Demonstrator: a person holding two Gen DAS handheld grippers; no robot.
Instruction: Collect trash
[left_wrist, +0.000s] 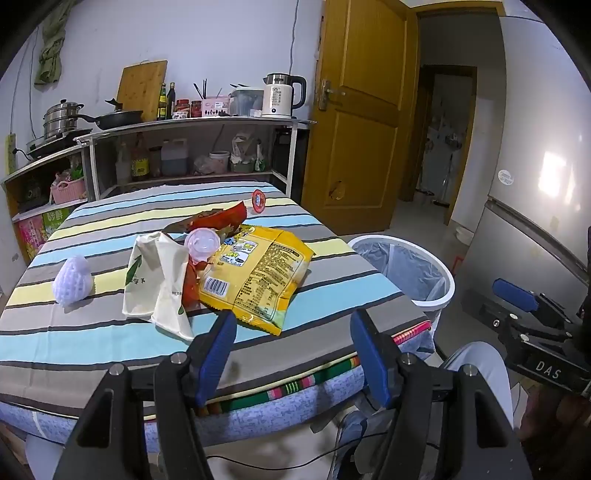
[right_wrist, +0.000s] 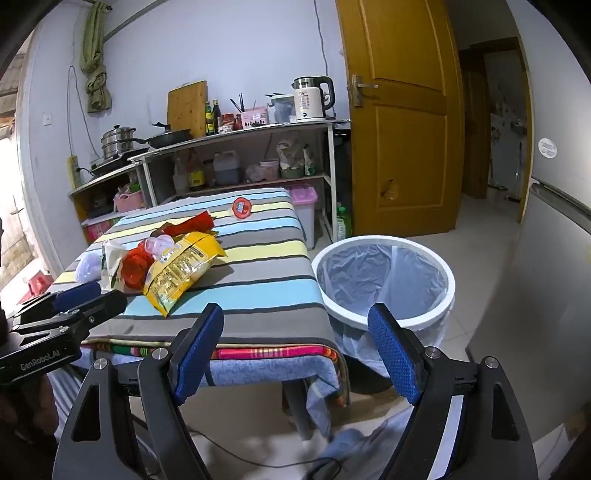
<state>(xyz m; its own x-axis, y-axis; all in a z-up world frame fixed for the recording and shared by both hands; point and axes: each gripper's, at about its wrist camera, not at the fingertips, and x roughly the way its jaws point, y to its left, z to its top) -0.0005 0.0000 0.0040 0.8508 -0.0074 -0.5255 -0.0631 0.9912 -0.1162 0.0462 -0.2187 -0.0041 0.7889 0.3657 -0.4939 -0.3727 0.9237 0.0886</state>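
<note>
Trash lies on the striped table (left_wrist: 110, 221): a yellow snack bag (left_wrist: 255, 273), a beige paper bag (left_wrist: 159, 280), a red wrapper (left_wrist: 218, 221), a clear plastic cup (left_wrist: 201, 243), a white foam fruit net (left_wrist: 72, 280) and a red round lid (left_wrist: 258, 201). The white bin (right_wrist: 384, 280) with a liner stands on the floor right of the table. My left gripper (left_wrist: 293, 354) is open and empty at the table's near edge, just short of the yellow bag. My right gripper (right_wrist: 295, 350) is open and empty, between the table corner and the bin.
A kitchen shelf (left_wrist: 192, 125) with pots, bottles and a kettle (left_wrist: 282, 96) stands behind the table. A wooden door (left_wrist: 362, 110) is open at the right, and a grey fridge (left_wrist: 535, 184) stands beyond the bin. A person's leg (left_wrist: 480, 373) is below.
</note>
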